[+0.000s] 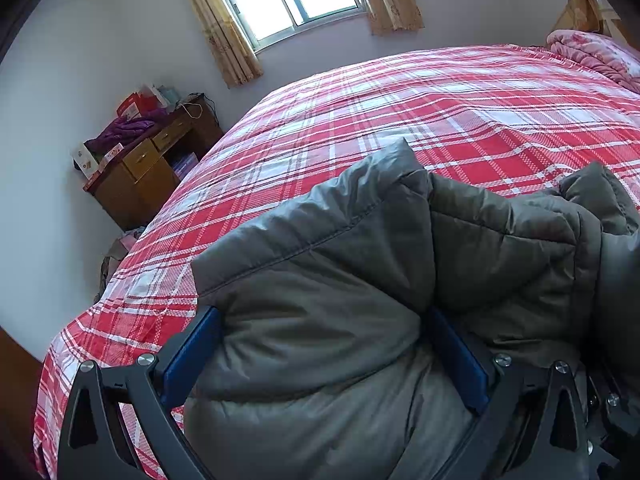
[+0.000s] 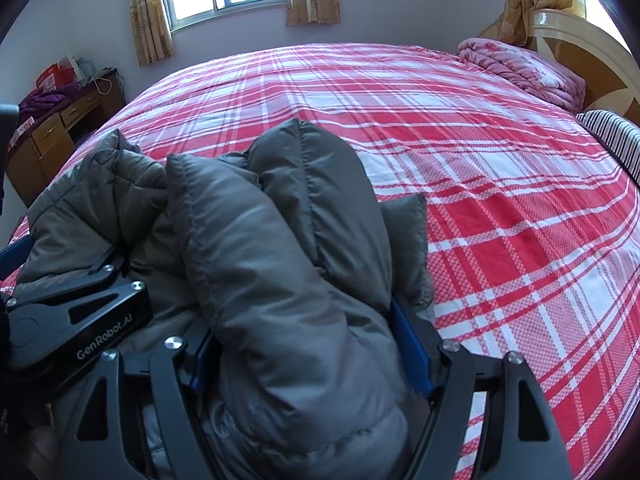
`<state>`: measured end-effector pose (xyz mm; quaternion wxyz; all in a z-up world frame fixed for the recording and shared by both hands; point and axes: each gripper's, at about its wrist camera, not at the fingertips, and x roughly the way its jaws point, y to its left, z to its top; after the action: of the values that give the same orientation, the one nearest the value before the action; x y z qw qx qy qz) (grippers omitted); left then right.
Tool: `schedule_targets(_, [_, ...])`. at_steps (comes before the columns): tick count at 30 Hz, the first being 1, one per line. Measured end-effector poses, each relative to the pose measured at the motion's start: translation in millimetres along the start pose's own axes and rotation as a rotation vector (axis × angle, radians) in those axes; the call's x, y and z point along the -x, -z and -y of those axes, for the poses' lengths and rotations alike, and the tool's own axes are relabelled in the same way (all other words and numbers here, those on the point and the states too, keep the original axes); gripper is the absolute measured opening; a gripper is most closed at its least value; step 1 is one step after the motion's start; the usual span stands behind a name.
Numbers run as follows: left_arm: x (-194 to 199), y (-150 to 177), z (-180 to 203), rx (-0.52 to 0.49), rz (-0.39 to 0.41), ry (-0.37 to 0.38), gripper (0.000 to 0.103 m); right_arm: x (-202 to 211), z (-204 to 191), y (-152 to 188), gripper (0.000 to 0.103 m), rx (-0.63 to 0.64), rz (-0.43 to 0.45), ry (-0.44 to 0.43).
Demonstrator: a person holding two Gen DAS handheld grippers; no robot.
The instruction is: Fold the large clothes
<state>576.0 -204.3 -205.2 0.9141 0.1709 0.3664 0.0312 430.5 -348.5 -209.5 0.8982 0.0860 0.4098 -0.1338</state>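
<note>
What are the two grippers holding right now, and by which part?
Both grip the grey padded jacket. The left gripper clamps a thick folded bundle at its left end; the right gripper clamps a bunched, folded roll at its right end, fingers wide around it.

item: padded jacket [image 1: 320, 280] | look: grey-olive, quilted, puffy, stitched seams | state: bunched into thick folds, partly doubled over itself | pose: rumpled heap, one padded fold standing up at its far edge | place: near edge of the bed, on the red-and-white plaid cover
</note>
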Motion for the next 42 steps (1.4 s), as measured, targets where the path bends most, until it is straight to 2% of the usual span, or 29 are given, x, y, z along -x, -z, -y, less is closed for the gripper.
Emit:
schedule_targets(8, [0.0, -1.5, 1.6, -0.010, -0.003, -0.006, 0.102, -0.6, 0.1, -1.2, 0.076, -0.004, 0.000, -0.004])
schedule_targets(11, [10.4, -7.1, -11.7, -0.004, -0.030, 0.049, 0.102, 1.1, 2.4, -2.3, 0.076, -0.011, -0.002, -0.023])
schedule_targets(14, [35.2, -16.1, -45.3, 0.078, 0.059, 0.082, 0.102, 18.6, 9.9, -7.1, 0.076, -0.026, 0.013, -0.042])
schedule_targets(17, [38.5, -30.2, -79.3, 0.171, 0.118, 0.017, 0.102, 62.0, 6.7, -22.2, 0.077, -0.032, 0.151, -0.003])
schedule_targets(19, [24.4, -36.0, -89.2, 0.201, 0.086, -0.037, 0.102, 81.6, -8.4, -40.4, 0.077, -0.021, 0.214, -0.032])
schedule_targets(20, [11.4, -35.3, -90.5, 0.209, 0.043, -0.035, 0.102, 83.1, -16.3, -47.7, 0.077, -0.011, 0.217, -0.059])
schedule_targets(21, [4.2, -33.0, -90.3, 0.209, 0.021, -0.025, 0.102, 81.1, -25.2, -54.5, 0.075, -0.003, 0.215, -0.092])
schedule_targets(23, [-7.6, -24.4, -84.7, 0.203, 0.000, -0.030, 0.102, 62.5, -37.6, -62.3, 0.062, 0.005, 0.183, -0.201])
schedule_targets(24, [-9.4, -20.3, -81.1, 0.197, 0.006, -0.040, 0.102, 44.9, -39.5, -62.9, 0.057, 0.002, 0.142, -0.195])
schedule_targets(26, [-8.8, -16.7, -77.5, 0.203, 0.020, -0.031, 0.102, 15.6, -29.9, -57.1, 0.057, -0.032, 0.093, -0.142])
schedule_targets(28, [-9.7, -14.6, -70.2, 0.206, 0.034, -0.032, 0.102, -0.9, -14.7, -49.9, 0.057, -0.083, 0.060, -0.160])
schedule_targets(32, [-16.8, -12.8, -57.5, 0.182, 0.017, -0.061, 0.102, -7.9, -3.7, -48.0, 0.057, -0.073, 0.059, -0.182])
schedule_targets(37, [-21.5, -8.0, -55.9, 0.188, 0.012, -0.063, 0.102, -15.7, 4.6, -43.1, 0.058, -0.099, 0.061, -0.209])
schedule_targets(42, [-26.8, -8.8, -48.9, 0.171, -0.002, -0.093, 0.102, -21.3, 1.9, -41.2, 0.059, -0.091, 0.042, -0.194])
